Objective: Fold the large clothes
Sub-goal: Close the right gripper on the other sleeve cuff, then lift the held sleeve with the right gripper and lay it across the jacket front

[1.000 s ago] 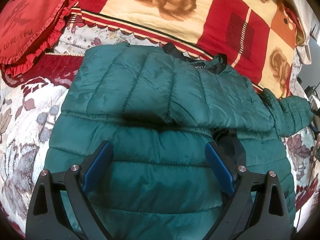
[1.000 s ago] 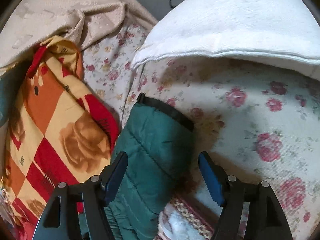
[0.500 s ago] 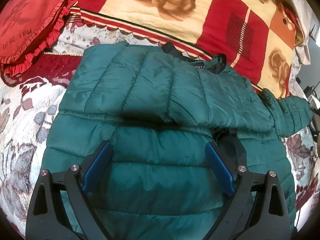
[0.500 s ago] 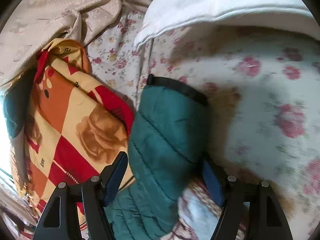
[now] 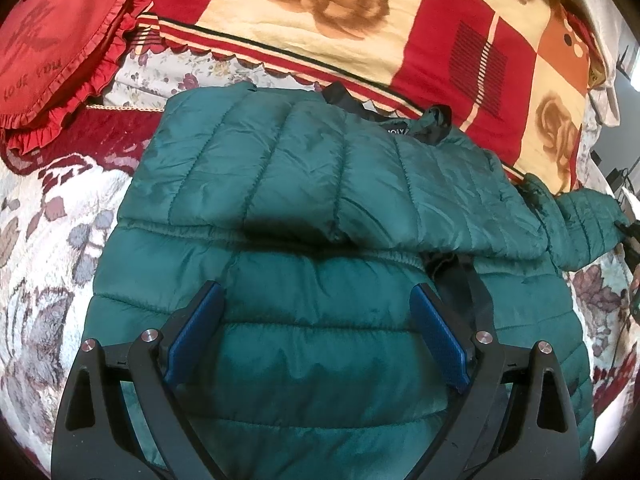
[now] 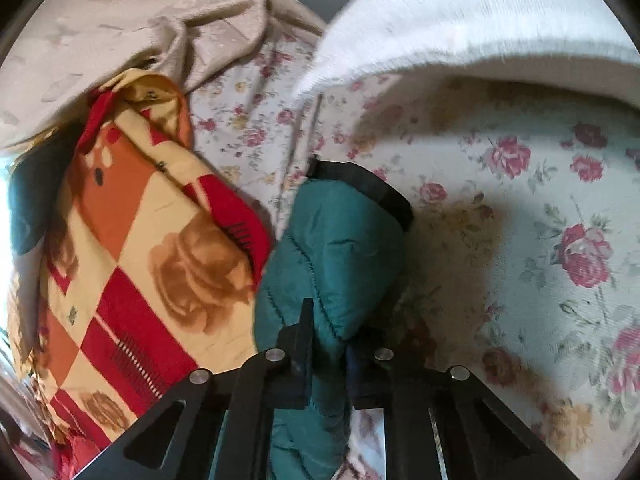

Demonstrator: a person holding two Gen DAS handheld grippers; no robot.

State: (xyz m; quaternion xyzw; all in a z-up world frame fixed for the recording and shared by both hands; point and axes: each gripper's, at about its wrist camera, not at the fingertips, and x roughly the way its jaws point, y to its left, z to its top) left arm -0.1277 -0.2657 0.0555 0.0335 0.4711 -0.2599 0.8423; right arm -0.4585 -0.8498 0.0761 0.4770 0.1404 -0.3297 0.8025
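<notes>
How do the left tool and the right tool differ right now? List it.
1. The left tool is spread wide open; the right tool is shut.
2. The left tool grips nothing, with the green puffer jacket body showing between its fingers; the right tool pinches the jacket's sleeve near its black cuff.
3. The left tool's blue pads show fully; the right tool's are mostly hidden by fabric.

Both are black two-finger tools at the same jacket.

Quilted jacket [image 5: 320, 208] — slightly glossy cloth, fleecy matt blanket [image 5: 360, 32], ruffled cloth cushion [image 5: 60, 40], tool pads [image 5: 438, 336] — ribbed blue
</notes>
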